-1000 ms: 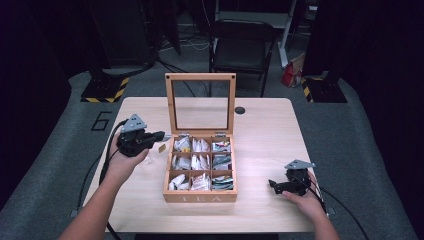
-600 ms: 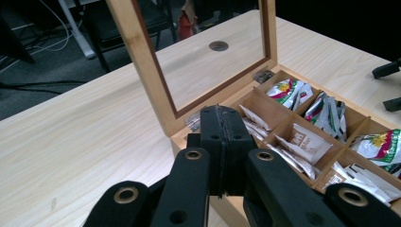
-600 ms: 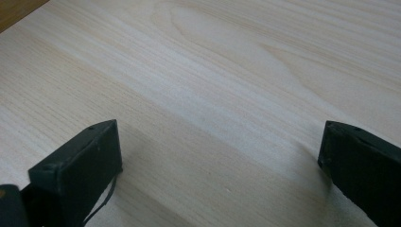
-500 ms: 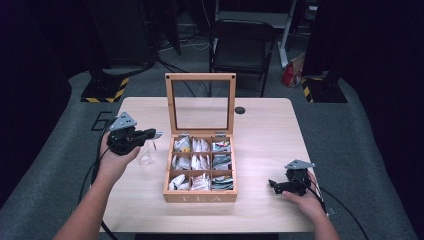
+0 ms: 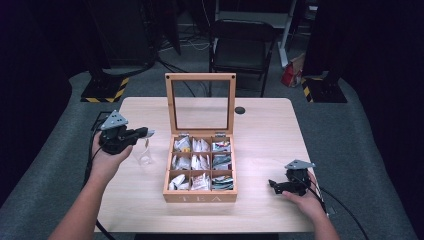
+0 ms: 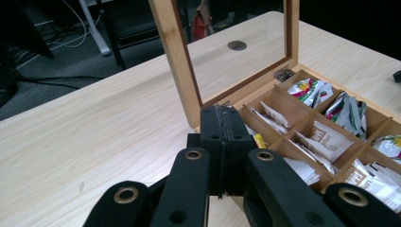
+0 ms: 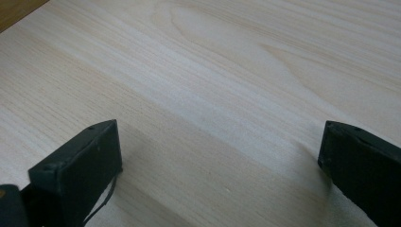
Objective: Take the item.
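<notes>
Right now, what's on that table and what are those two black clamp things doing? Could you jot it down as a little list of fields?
Table: light wooden table
Main item: wooden tea box, marked TEA on its front
Lid: glass-paned lid standing upright, open
Contents: nine compartments, with tea bags in the ones visible
Left gripper: left gripper, held above the table left of the box, jaws pressed together on a thin slip; a tea bag dangles below
Right gripper: right gripper, near the table right of the box, jaws wide apart, nothing between them
</notes>
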A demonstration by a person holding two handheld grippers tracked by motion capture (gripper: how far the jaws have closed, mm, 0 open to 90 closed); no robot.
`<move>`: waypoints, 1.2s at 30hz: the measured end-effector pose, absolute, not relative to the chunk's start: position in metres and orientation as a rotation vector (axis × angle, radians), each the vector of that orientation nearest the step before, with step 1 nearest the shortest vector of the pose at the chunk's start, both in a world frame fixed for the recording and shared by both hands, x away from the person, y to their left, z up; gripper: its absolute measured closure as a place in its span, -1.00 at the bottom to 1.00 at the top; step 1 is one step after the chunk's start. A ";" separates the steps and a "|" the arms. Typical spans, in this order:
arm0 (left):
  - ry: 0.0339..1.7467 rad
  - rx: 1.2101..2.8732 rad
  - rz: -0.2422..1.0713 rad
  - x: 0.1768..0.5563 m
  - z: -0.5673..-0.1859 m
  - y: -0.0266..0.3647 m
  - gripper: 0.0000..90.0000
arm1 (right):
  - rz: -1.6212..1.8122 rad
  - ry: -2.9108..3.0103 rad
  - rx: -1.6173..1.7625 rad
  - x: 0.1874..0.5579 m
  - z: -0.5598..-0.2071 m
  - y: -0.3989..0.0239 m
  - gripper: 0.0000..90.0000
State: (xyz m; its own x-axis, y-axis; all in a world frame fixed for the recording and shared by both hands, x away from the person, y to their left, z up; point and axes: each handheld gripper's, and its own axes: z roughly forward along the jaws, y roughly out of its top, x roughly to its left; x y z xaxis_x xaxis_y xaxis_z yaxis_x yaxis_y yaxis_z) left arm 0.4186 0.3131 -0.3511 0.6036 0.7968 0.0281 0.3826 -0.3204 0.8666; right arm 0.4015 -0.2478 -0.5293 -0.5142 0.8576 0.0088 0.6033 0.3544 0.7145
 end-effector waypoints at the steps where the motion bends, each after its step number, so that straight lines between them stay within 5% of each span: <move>1: 0.944 1.926 0.582 0.419 -0.351 0.314 0.99 | 0.955 2.254 1.283 0.402 -0.529 -0.248 -1.00; 36: 1.046 1.917 0.571 0.435 -0.382 0.334 0.99 | 0.954 2.255 1.282 0.402 -0.529 -0.248 -1.00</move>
State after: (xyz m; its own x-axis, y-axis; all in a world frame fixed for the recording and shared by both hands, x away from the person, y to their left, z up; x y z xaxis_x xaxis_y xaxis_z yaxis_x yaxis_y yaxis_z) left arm 0.4348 0.3336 -0.3823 0.5447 0.8386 -0.0076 0.4477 -0.2831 0.8482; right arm 0.4016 -0.2478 -0.5294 -0.5143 0.8575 0.0083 0.6030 0.3548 0.7145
